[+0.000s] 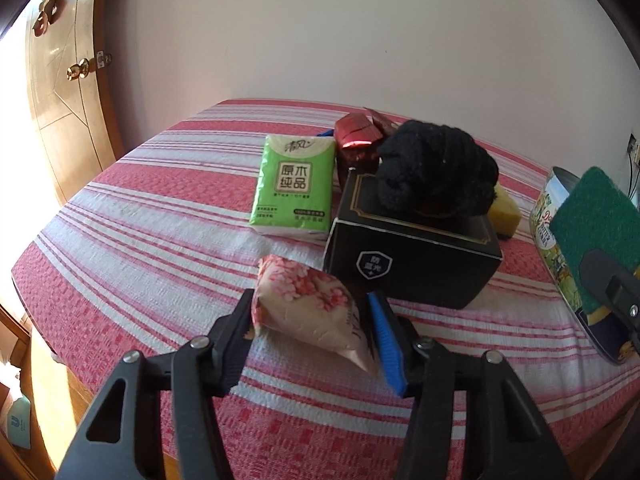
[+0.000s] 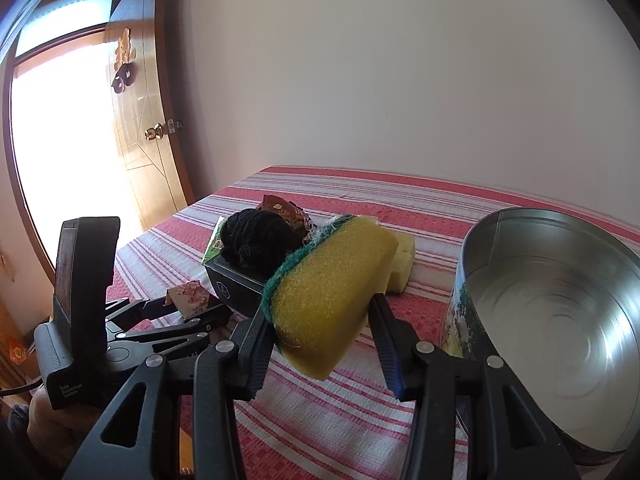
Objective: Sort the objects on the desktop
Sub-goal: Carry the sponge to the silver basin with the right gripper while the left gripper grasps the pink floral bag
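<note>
At the near edge of the striped tablecloth [image 1: 132, 248], the left gripper [image 1: 316, 332] has its jaws set around a floral sachet [image 1: 316, 308]; both pads meet the packet's sides, so it counts as clamped, though lightly. The sachet rests at about 7 o'clock from the black box [image 1: 412, 256], which carries a black knitted item [image 1: 436, 168]. A green tissue pack [image 1: 294, 188] lies at 10 o'clock from the box.

The right gripper [image 2: 324, 320] is clamped on a yellow sponge with green scouring face [image 2: 332, 280], held clear of the cloth. The open metal tin [image 2: 560, 292] stands at 3 o'clock from the sponge.

Recommended procedure: carry the sponge over the tin's rim before parting the jaws, so it drops inside rather than onto the rim. Confirm the sachet grip is firm before lifting; the soft packet may slip or fold. Keep the two tools well apart during transfer.
</note>
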{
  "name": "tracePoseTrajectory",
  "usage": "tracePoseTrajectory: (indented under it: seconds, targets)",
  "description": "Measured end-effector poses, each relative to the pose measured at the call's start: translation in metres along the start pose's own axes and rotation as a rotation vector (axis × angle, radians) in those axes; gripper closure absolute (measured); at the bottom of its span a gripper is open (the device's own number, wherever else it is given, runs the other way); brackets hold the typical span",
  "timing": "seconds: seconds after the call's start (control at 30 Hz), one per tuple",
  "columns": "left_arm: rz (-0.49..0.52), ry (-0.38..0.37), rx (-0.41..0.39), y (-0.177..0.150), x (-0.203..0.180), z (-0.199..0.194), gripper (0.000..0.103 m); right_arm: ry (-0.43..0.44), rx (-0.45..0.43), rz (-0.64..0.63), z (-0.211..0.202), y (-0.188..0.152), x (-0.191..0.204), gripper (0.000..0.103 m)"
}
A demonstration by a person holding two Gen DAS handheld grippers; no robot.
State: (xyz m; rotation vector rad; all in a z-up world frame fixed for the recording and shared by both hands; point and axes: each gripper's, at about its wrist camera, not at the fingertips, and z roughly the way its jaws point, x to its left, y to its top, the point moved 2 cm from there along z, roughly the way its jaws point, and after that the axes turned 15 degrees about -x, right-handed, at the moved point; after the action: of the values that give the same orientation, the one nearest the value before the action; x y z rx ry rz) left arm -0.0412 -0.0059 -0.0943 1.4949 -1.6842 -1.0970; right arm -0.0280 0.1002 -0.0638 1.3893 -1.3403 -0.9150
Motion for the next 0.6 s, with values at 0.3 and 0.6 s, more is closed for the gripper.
tracePoseTrajectory:
  seconds: [0.3,0.6]
  targets:
    - [-0.075,-0.032,-0.008,0.008,0.009,0.000,0.055,-0.008,-0.039,0.012,-0.008,0.005,-0.006,0.054]
    - [0.015,-0.027,-0.146,0.042,-0.008,-0.046,0.055,-0.021,-0.107,0.025,-0.024,0.017,-0.012,0.054]
